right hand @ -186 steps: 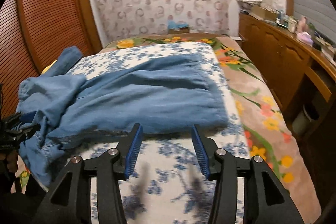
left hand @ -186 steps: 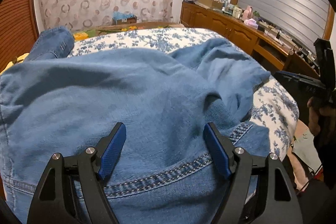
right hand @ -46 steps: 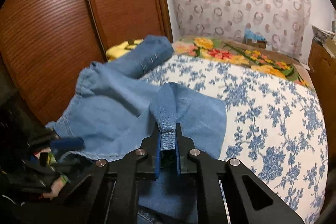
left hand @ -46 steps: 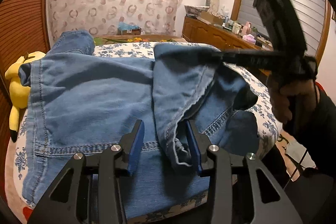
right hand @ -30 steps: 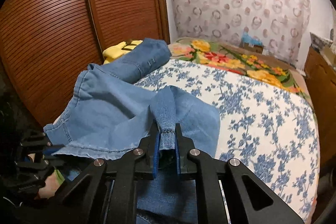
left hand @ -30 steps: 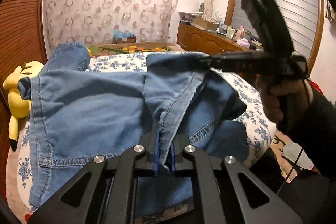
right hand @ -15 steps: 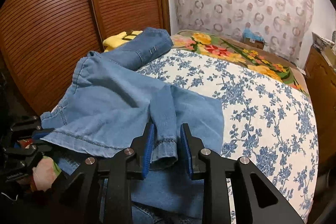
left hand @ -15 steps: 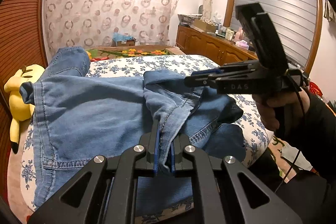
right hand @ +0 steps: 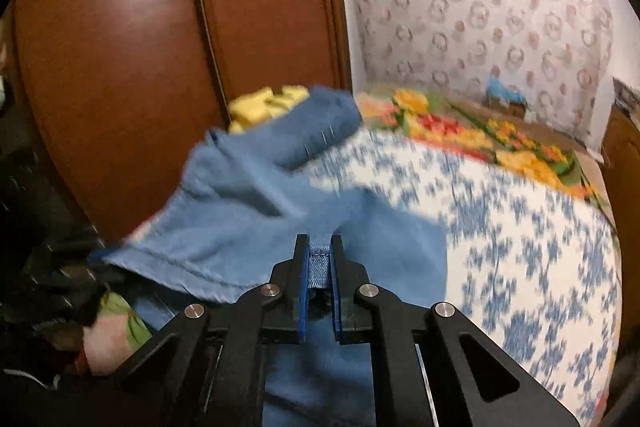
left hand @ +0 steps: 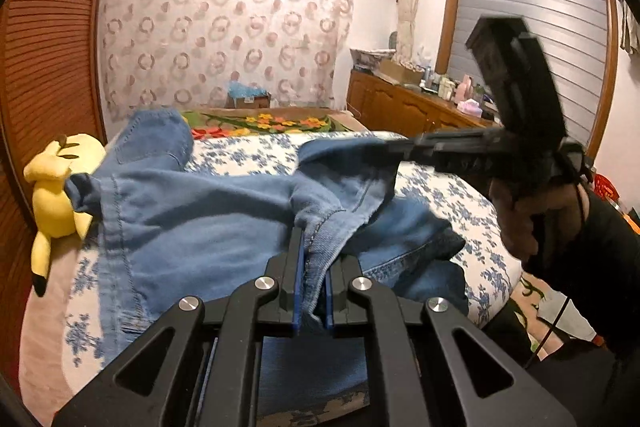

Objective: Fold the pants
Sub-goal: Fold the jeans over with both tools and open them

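Observation:
Blue denim pants [left hand: 192, 219] lie spread over the bed, with one leg bunched towards the far left. My left gripper [left hand: 312, 239] is shut on a stitched edge of the denim near the bed's front. In the left wrist view, my right gripper [left hand: 404, 147] reaches in from the right, held by a hand [left hand: 520, 223], and lifts a corner of the cloth. In the right wrist view, the right gripper [right hand: 319, 245] has its jaws closing, with the pads pressing a narrow fold of the pants [right hand: 248, 211] between them. That view is motion-blurred.
The bed has a blue floral cover [left hand: 256, 151] and a bright flowered blanket [right hand: 500, 139] beyond it. A yellow plush toy [left hand: 60, 179] sits at the bed's left side by the wooden wardrobe doors [right hand: 120, 67]. Wooden cabinets [left hand: 400, 107] line the right wall.
Half a second ago the right jaws stood apart around the denim fold; now they pinch it again. Both grippers have risen a little, lifting the cloth with them.

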`<state>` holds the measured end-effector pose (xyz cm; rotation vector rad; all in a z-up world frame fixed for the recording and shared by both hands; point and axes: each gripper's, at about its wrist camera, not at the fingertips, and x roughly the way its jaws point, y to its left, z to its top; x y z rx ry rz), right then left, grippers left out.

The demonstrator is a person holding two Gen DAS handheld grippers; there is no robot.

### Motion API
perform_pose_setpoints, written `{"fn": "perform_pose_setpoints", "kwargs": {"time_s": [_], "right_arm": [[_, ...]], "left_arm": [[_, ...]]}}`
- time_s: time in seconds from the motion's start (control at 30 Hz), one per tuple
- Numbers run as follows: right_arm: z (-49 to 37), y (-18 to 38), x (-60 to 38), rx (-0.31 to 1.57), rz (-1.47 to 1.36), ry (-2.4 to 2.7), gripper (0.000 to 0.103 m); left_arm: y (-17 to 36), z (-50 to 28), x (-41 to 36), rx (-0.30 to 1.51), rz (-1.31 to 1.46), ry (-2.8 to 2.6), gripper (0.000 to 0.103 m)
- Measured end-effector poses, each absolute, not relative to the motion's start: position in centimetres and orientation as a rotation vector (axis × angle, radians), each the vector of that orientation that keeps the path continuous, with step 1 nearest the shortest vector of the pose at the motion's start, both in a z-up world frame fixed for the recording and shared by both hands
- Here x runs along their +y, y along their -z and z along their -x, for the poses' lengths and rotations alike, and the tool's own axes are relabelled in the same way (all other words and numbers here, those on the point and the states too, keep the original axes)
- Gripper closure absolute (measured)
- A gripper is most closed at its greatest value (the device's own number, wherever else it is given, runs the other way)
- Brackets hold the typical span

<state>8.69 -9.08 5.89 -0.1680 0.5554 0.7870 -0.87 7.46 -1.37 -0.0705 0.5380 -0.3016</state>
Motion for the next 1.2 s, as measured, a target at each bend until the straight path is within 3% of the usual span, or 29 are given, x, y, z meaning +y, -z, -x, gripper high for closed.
{"fn": "perform_pose_setpoints", "kwargs": {"time_s": [0.43, 0.9, 0.97, 1.0, 1.03, 1.1, 1.13, 1.2], "right_arm": [[-9.5, -12.0, -2.1, 0.454, 0.189, -0.910, 0.095], [-15.4, -5.8, 8.1, 0.644, 0.337, -0.964, 0.093], [-15.7, -5.6, 8.2, 0.642, 0.340, -0.956, 0.087], [-15.8, -5.8, 7.7, 0.630, 0.336, -0.952, 0.078], [-15.8, -6.1, 7.3, 0.616, 0.327, -0.949, 0.066], [-15.4, -6.8, 6.6, 0.588, 0.308, -0.938, 0.058], [-15.2, -7.1, 6.0, 0.581, 0.300, -0.936, 0.056], [-14.0, -7.7, 4.5, 0.558, 0.285, -0.911, 0.054]], "left_arm": [[-0.1, 3.0, 12.9, 0.517, 0.127, 0.212, 0.094], [5.8, 1.9, 17.2, 0.703, 0.190, 0.105, 0.092], [5.6, 1.9, 17.1, 0.706, 0.183, 0.090, 0.086], [5.5, 1.9, 17.1, 0.701, 0.176, 0.080, 0.085], [5.3, 1.8, 17.1, 0.696, 0.174, 0.073, 0.080], [4.9, 1.8, 17.2, 0.684, 0.177, 0.062, 0.064], [4.8, 1.8, 17.3, 0.675, 0.178, 0.060, 0.053], [4.4, 1.8, 17.1, 0.659, 0.176, 0.057, 0.050]]}}
